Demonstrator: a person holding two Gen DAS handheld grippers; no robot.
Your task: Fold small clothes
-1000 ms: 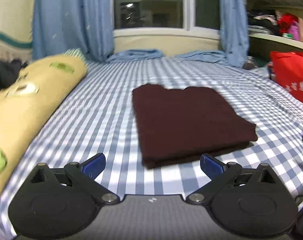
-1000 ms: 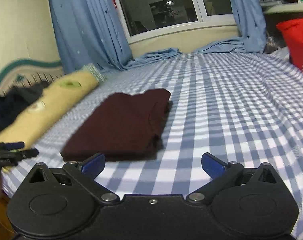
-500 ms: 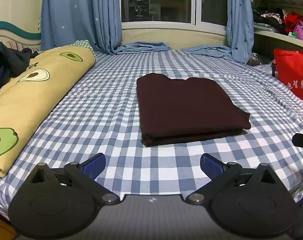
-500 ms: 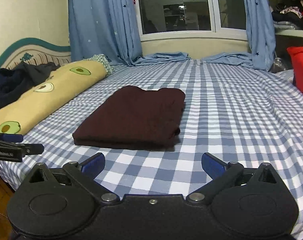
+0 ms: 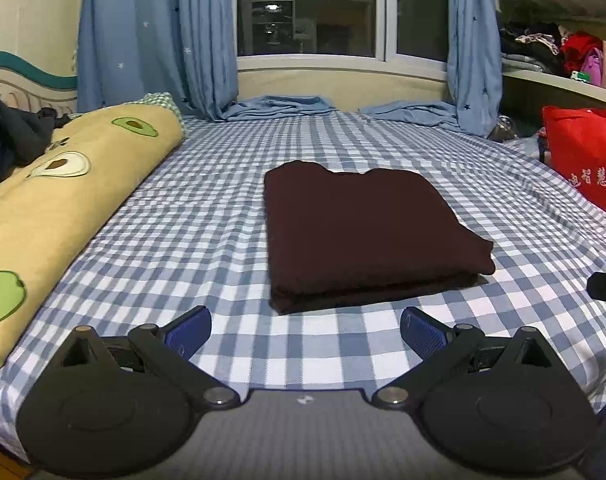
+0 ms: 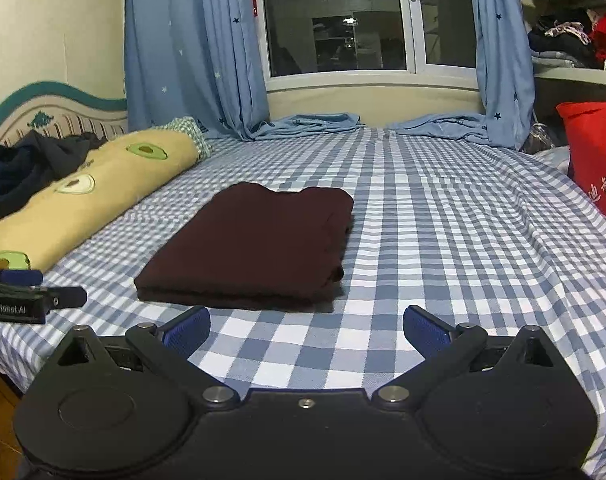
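A dark maroon garment point(image 5: 363, 232) lies folded into a neat rectangle on the blue checked bed sheet point(image 5: 207, 240); the right wrist view shows the same garment point(image 6: 255, 248) left of centre. My left gripper point(image 5: 305, 330) hovers just short of its near edge, open, with nothing between the blue pads. My right gripper point(image 6: 306, 330) is also open and empty, near the garment's near right corner. The left gripper's tip point(image 6: 31, 292) shows at the left edge of the right wrist view.
A long yellow avocado-print pillow point(image 5: 63, 196) runs along the bed's left side, with dark clothes point(image 5: 11, 136) heaped at its far end. A red bag point(image 5: 583, 160) stands at the right edge. Blue curtains point(image 5: 159, 36) and a window lie beyond the bed.
Both grippers have drawn back and risen away from the folded garment, which now sits farther off. The blurred views have steadied. The garment has not moved.
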